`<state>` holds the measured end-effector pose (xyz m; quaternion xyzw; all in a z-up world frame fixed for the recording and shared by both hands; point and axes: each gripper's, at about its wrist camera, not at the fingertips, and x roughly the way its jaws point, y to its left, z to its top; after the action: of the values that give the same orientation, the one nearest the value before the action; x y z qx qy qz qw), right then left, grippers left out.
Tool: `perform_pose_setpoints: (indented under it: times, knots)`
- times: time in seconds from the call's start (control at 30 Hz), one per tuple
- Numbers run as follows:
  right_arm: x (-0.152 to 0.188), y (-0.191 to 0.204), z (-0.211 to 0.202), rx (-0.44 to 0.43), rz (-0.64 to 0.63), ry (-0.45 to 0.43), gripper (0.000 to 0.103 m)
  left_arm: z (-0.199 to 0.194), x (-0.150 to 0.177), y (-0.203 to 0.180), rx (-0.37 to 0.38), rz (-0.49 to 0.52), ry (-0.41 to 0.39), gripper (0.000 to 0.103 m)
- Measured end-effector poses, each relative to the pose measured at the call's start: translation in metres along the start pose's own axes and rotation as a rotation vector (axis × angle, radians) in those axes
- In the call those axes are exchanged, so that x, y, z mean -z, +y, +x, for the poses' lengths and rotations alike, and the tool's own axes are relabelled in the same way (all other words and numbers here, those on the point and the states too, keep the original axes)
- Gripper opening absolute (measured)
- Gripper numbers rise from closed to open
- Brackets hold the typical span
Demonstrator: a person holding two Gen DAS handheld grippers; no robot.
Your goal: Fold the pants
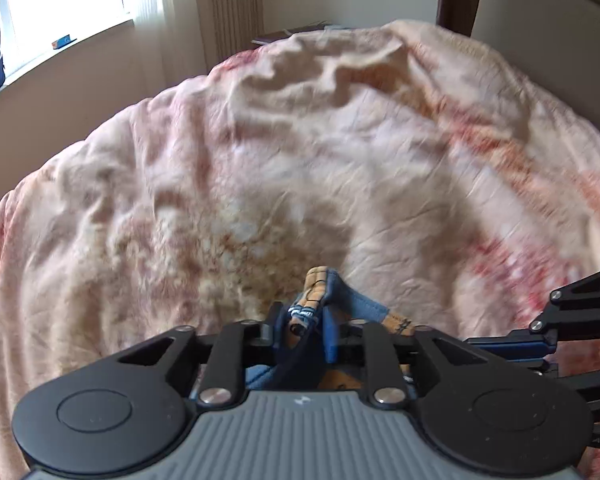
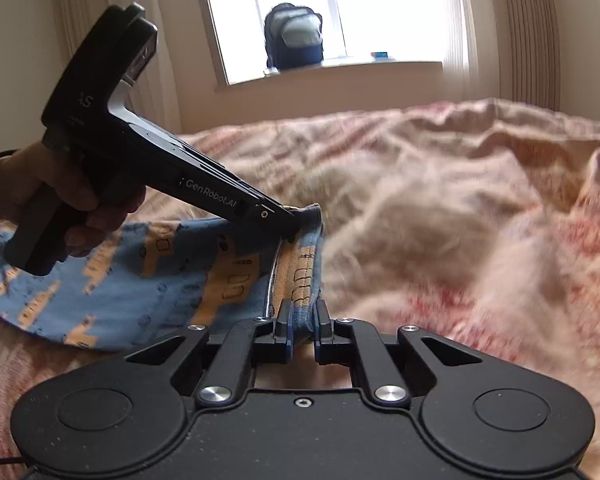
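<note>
Both claws, left gripper [image 1: 300, 326] and right gripper [image 2: 303, 322], pinch one end of the pants [image 2: 140, 276], whose length trails leftward under the left hand [image 2: 56, 196].

A rumpled pink-and-cream blanket [image 2: 440, 200] spreads ahead of the fingers. Far beyond them, a dark backpack [image 2: 294, 36] sits on the windowsill [image 2: 380, 66], curtains [image 2: 456, 20] beside it.
</note>
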<state>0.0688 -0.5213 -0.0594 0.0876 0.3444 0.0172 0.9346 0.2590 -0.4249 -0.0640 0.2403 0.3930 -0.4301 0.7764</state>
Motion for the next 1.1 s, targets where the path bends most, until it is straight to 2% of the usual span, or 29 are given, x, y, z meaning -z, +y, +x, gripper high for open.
perform_pose_setpoints:
  times: [0.03, 0.07, 0.13, 0.17, 0.2, 0.23, 0.27, 0.3, 0.33, 0.4, 0.53, 0.6, 0.67, 0.7, 0.77, 0.83, 0.87, 0.93, 1.0, 1.1]
  knots:
    - [0.003, 0.0, 0.004, 0.005, -0.003, 0.009, 0.011, 0.0, 0.006, 0.004, -0.017, -0.018, -0.018, 0.05]
    - [0.004, 0.0, 0.004, 0.008, -0.004, 0.008, 0.012, -0.002, 0.008, 0.008, -0.023, -0.042, -0.031, 0.055]
    - [0.004, -0.001, 0.0, -0.001, -0.001, 0.006, 0.022, -0.015, 0.012, 0.018, 0.009, -0.075, -0.06, 0.068]
    - [0.003, -0.002, -0.003, -0.004, 0.005, 0.006, 0.033, -0.023, 0.015, 0.023, 0.01, -0.079, -0.073, 0.072]
    - [0.002, -0.004, -0.006, -0.005, 0.012, 0.009, 0.051, -0.035, 0.019, 0.028, -0.01, -0.082, -0.095, 0.081]
    - [0.001, -0.004, -0.009, -0.009, 0.016, 0.011, 0.061, -0.048, 0.024, 0.033, -0.043, -0.087, -0.125, 0.09]
    - [0.0, -0.002, -0.013, -0.006, 0.013, 0.01, 0.073, -0.06, 0.031, 0.038, -0.075, -0.098, -0.155, 0.095]
    - [-0.002, 0.002, -0.016, 0.003, -0.002, 0.004, 0.076, -0.075, 0.041, 0.045, -0.11, -0.119, -0.19, 0.102]
    - [-0.004, 0.007, -0.019, 0.013, -0.026, -0.003, 0.077, -0.09, 0.053, 0.051, -0.14, -0.138, -0.221, 0.103]
    - [-0.008, 0.021, -0.022, 0.04, -0.092, -0.026, 0.09, -0.114, 0.08, 0.064, -0.199, -0.176, -0.234, 0.103]
    - [-0.022, 0.058, -0.005, 0.005, -0.194, -0.038, 0.096, -0.15, 0.153, 0.086, -0.328, -0.301, -0.154, 0.103]
    - [-0.03, 0.081, 0.011, -0.046, -0.252, 0.006, 0.1, -0.161, 0.192, 0.095, -0.38, -0.347, -0.09, 0.103]
    - [-0.034, 0.103, 0.03, -0.092, -0.32, 0.086, 0.101, -0.169, 0.234, 0.108, -0.451, -0.377, 0.0, 0.103]
    - [-0.033, 0.112, 0.039, -0.093, -0.358, 0.12, 0.101, -0.173, 0.249, 0.113, -0.477, -0.389, 0.026, 0.103]
    - [-0.028, 0.12, 0.054, -0.026, -0.432, 0.175, 0.102, -0.192, 0.286, 0.128, -0.487, -0.448, 0.018, 0.103]
    - [-0.028, 0.109, 0.058, 0.015, -0.398, 0.177, 0.102, -0.212, 0.313, 0.144, -0.47, -0.524, 0.017, 0.103]
    - [-0.031, 0.102, 0.057, 0.033, -0.358, 0.181, 0.102, -0.221, 0.323, 0.152, -0.478, -0.544, 0.033, 0.103]
    - [-0.037, 0.095, 0.052, 0.138, -0.313, 0.18, 0.102, -0.239, 0.329, 0.158, -0.474, -0.538, 0.06, 0.103]
    - [-0.043, 0.104, 0.043, 0.205, -0.321, 0.133, 0.101, -0.257, 0.325, 0.162, -0.455, -0.519, 0.064, 0.103]
    - [-0.055, 0.141, 0.037, 0.142, -0.361, 0.056, 0.102, -0.279, 0.311, 0.168, -0.451, -0.457, -0.041, 0.103]
